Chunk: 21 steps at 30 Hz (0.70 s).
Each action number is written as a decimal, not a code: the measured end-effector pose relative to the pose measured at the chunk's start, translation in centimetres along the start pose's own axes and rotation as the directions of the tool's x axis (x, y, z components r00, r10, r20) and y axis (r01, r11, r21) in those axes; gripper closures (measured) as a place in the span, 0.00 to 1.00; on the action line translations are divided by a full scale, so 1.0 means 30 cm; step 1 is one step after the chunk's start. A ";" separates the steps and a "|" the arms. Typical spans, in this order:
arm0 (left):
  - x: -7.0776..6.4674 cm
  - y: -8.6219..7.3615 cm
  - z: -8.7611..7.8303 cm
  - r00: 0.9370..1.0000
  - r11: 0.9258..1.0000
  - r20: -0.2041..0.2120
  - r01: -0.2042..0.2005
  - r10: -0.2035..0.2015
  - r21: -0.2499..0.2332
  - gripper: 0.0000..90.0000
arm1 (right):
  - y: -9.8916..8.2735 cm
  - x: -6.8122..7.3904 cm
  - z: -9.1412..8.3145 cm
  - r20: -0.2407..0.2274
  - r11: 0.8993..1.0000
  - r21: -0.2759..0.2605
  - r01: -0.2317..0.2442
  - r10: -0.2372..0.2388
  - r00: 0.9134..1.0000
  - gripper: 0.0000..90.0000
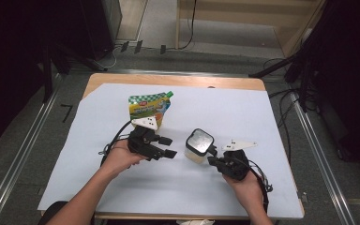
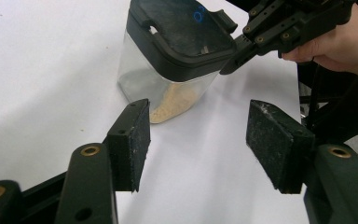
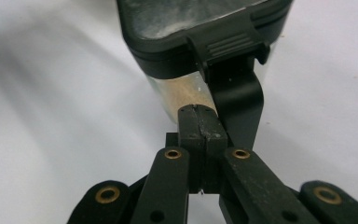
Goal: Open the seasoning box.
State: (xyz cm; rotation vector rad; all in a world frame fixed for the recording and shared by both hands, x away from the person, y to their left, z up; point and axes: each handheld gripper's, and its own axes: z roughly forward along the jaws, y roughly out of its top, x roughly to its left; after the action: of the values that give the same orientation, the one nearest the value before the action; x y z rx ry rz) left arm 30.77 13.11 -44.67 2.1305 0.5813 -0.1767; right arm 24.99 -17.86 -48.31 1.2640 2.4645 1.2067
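Observation:
A clear square container (image 1: 199, 145) with a black lid and some beige powder in it stands on the white sheet between my two grippers. My left gripper (image 1: 168, 146) lies to its left and points at it, open, with nothing between the pads (image 2: 133, 140); the container (image 2: 177, 51) stands a little beyond them. My right gripper (image 1: 211, 159) is shut, and its tips (image 3: 199, 119) rest against the container's wall just under the lid's latch tab (image 3: 230, 42). From the left gripper view, the right gripper (image 2: 230, 65) touches the lid's edge.
A green and yellow checkered pouch (image 1: 150, 108) with a green spout lies beyond the left gripper. The white sheet (image 1: 243, 112) covers most of the wooden table (image 1: 178, 80). Cables trail on the floor at the right, and metal rails run along both sides.

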 end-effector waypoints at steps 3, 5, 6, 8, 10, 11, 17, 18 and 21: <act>0.001 0.002 -0.001 1.000 1.000 -0.003 0.002 -0.002 -0.003 0.42 | 0.000 -0.029 -0.005 0.017 1.000 0.004 -0.015 0.015 1.000 1.00; -0.001 0.004 -0.004 1.000 1.000 -0.004 -0.001 0.001 -0.010 0.41 | 0.000 -0.038 -0.008 0.020 1.000 0.005 -0.019 0.019 1.000 1.00; -0.002 0.005 -0.005 1.000 1.000 -0.001 0.001 -0.001 -0.014 0.40 | 0.000 -0.047 -0.011 0.024 1.000 0.005 -0.027 0.027 0.999 1.00; -0.003 0.007 -0.004 1.000 1.000 0.009 0.006 -0.006 -0.019 0.33 | 0.000 -0.066 -0.016 0.032 0.999 0.003 -0.042 0.041 0.999 1.00; 0.000 0.008 0.000 1.000 0.999 0.023 0.021 -0.020 -0.026 0.33 | 0.001 -0.069 -0.016 0.036 0.999 0.003 -0.042 0.042 0.998 1.00; 0.001 0.009 0.004 0.999 0.999 0.019 0.027 -0.027 -0.031 0.33 | 0.002 -0.081 -0.019 0.042 0.999 0.001 -0.044 0.044 0.998 1.00; -0.006 0.013 0.012 1.000 1.000 -0.005 0.003 -0.003 -0.013 0.41 | 0.009 -0.111 -0.016 0.059 0.998 -0.003 -0.059 0.059 0.997 1.00; -0.008 0.016 0.014 1.000 1.000 -0.012 -0.004 0.004 -0.009 0.41 | 0.009 -0.111 -0.016 0.059 0.998 -0.003 -0.059 0.059 0.997 1.00; -0.008 0.021 0.022 1.000 1.000 0.003 0.002 -0.002 0.001 0.44 | 0.014 -0.128 -0.017 0.075 0.998 -0.013 -0.066 0.066 0.995 1.00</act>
State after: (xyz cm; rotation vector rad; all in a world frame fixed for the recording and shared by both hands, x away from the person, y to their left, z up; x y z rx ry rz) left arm 30.90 12.19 -44.52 2.1299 0.5819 -0.1819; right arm 27.52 -20.83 -48.58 1.3721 2.3789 1.1626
